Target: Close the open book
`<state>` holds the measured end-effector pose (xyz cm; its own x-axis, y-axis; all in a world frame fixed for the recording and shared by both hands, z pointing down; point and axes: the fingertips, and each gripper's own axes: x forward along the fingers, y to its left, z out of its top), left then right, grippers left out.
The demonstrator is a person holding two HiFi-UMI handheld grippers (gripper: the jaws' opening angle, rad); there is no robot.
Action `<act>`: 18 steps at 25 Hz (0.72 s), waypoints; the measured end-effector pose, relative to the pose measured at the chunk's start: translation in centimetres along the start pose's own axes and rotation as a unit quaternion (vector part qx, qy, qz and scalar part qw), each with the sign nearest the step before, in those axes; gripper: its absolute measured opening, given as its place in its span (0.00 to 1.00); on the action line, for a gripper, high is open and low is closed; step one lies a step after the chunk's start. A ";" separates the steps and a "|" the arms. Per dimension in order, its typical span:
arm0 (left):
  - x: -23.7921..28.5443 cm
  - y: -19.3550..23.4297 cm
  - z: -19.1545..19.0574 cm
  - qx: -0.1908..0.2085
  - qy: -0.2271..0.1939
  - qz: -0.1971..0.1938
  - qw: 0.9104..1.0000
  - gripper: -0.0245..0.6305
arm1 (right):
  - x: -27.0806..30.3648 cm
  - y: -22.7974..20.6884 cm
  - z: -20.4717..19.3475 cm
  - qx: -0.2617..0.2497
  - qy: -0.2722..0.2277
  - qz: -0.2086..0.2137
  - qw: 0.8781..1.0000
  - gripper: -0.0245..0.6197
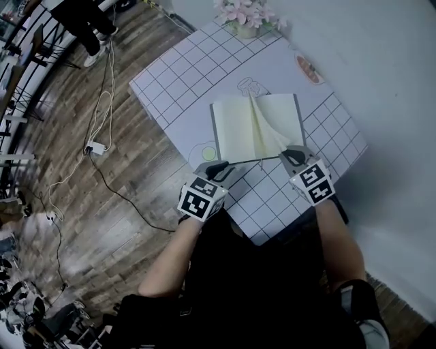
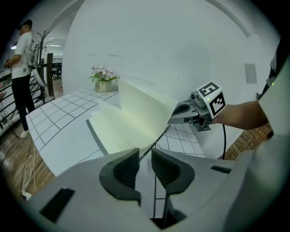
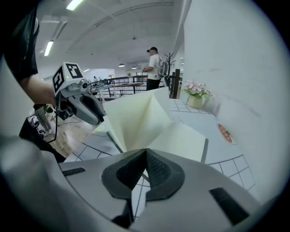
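Observation:
The open book (image 1: 235, 129) lies with cream pages on the white gridded table (image 1: 184, 75). A few pages (image 1: 268, 129) stand up from its middle and curve over to my right gripper (image 1: 291, 154), which is shut on their near edge. In the right gripper view the sheets (image 3: 136, 120) rise straight out of the closed tips of that gripper (image 3: 145, 156). My left gripper (image 1: 221, 167) hovers at the book's near left corner. Its jaws stand a narrow gap apart with nothing between them (image 2: 145, 161). The raised pages (image 2: 140, 115) and the right gripper (image 2: 183, 111) show in the left gripper view.
A pot of pink flowers (image 1: 245, 17) stands at the table's far corner, and a small dish (image 1: 310, 69) sits by the wall on the right. The table's near edge runs just under both grippers. A cable and power strip (image 1: 95, 146) lie on the wooden floor at the left. A person (image 1: 92, 27) stands beyond.

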<state>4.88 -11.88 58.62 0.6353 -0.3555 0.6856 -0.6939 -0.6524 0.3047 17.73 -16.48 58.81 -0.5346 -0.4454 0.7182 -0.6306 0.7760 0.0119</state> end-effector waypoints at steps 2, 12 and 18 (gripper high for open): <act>0.6 -0.3 0.2 0.003 0.006 -0.003 1.000 0.14 | -0.4 -0.7 -1.0 0.022 -0.001 -0.012 1.000 0.04; 2.2 0.0 0.8 0.001 0.009 -0.001 1.000 0.14 | 0.7 1.9 -1.2 -0.059 0.019 0.010 0.998 0.23; 3.0 1.6 0.9 -0.017 -0.003 -0.002 1.000 0.14 | 5.4 6.5 1.2 -0.176 0.030 0.066 0.982 0.36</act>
<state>5.98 -14.55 60.54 0.6398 -0.3566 0.6808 -0.7021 -0.6313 0.3293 10.07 -14.38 61.99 -0.5577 -0.3113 0.7695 -0.3180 0.9364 0.1484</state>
